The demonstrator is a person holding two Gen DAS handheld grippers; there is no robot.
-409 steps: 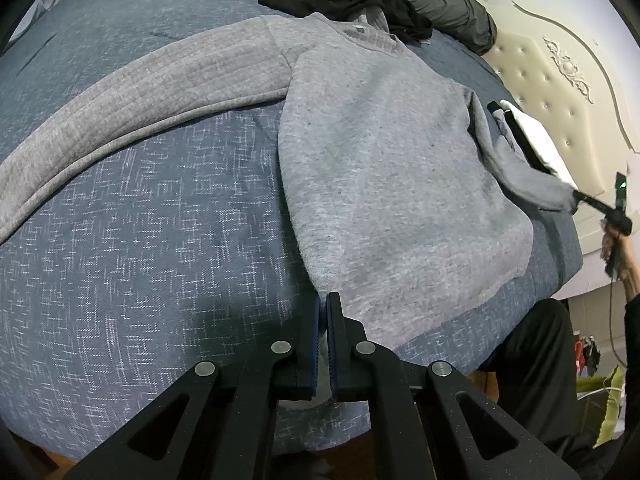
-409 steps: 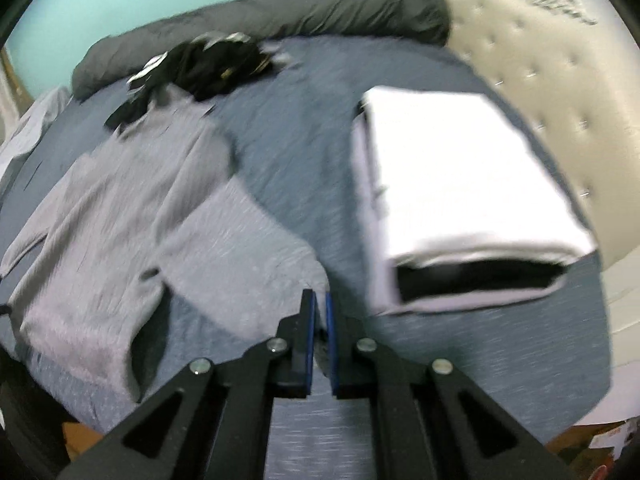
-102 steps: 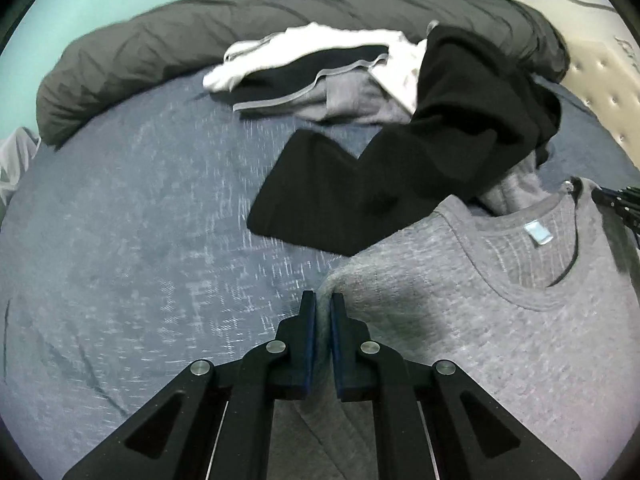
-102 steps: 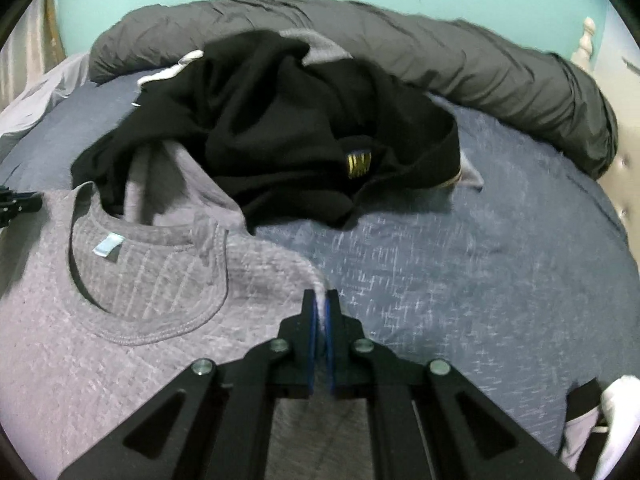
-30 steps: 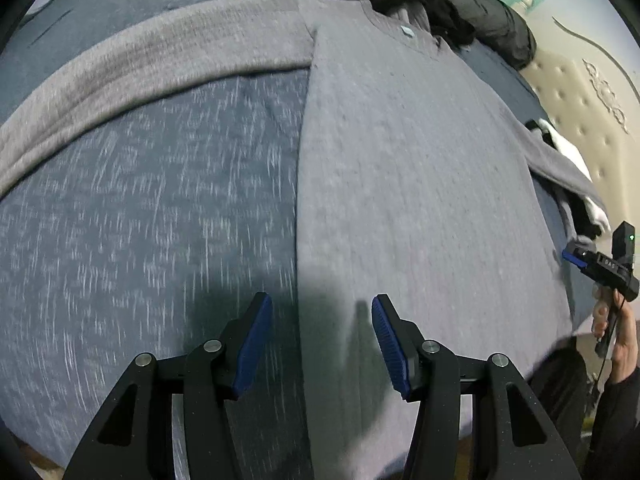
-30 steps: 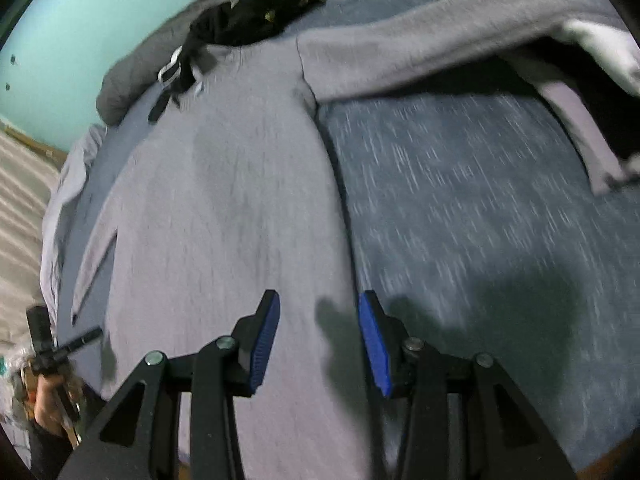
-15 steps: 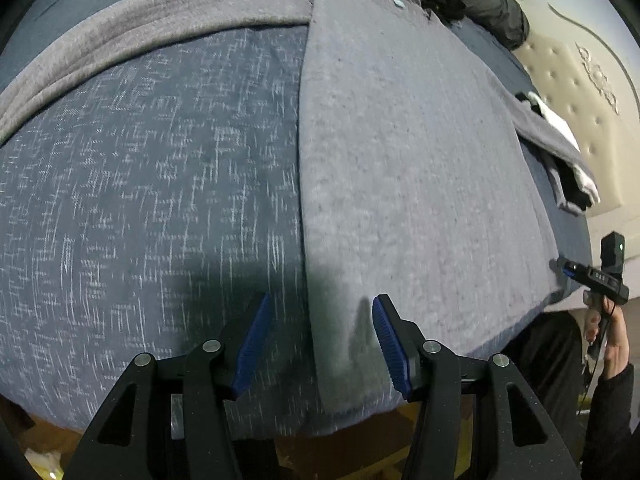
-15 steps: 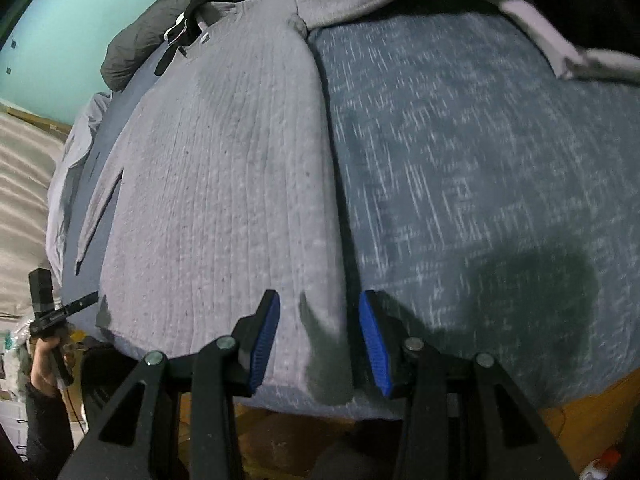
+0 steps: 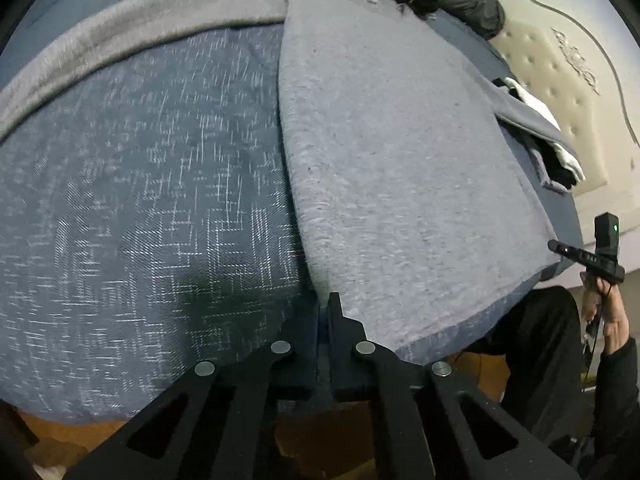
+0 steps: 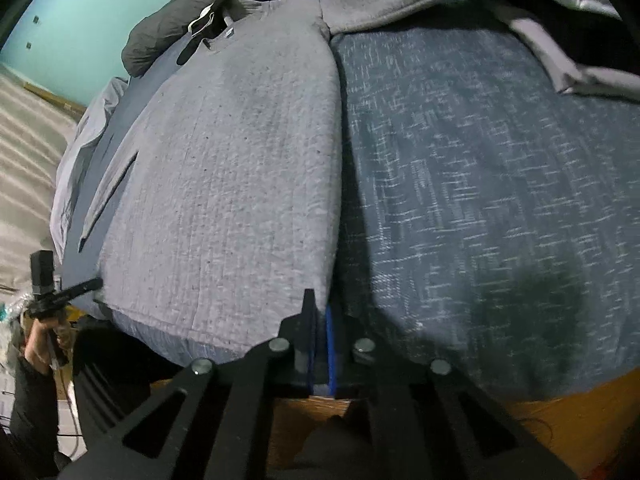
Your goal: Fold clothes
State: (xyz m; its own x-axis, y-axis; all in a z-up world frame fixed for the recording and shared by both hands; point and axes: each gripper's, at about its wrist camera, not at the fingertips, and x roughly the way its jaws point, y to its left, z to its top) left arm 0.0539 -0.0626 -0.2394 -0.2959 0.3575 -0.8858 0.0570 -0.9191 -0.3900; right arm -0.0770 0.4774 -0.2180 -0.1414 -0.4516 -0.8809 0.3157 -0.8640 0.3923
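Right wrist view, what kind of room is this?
Most likely a bedroom: a grey sweater lies spread on a bed's blue cover, a dark duvet is bunched at the far edge, and a tufted headboard stands alongside.

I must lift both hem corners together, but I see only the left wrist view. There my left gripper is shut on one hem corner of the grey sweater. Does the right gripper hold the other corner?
Observer: Yes. In the right wrist view the right gripper is shut on the grey sweater at its other hem corner.
Operator: The long sleeve on my side runs out of my picture. Where does it end?
Observer: Its cuff lies flat on the bed, close to the bed's edge and next to a pale sheet.
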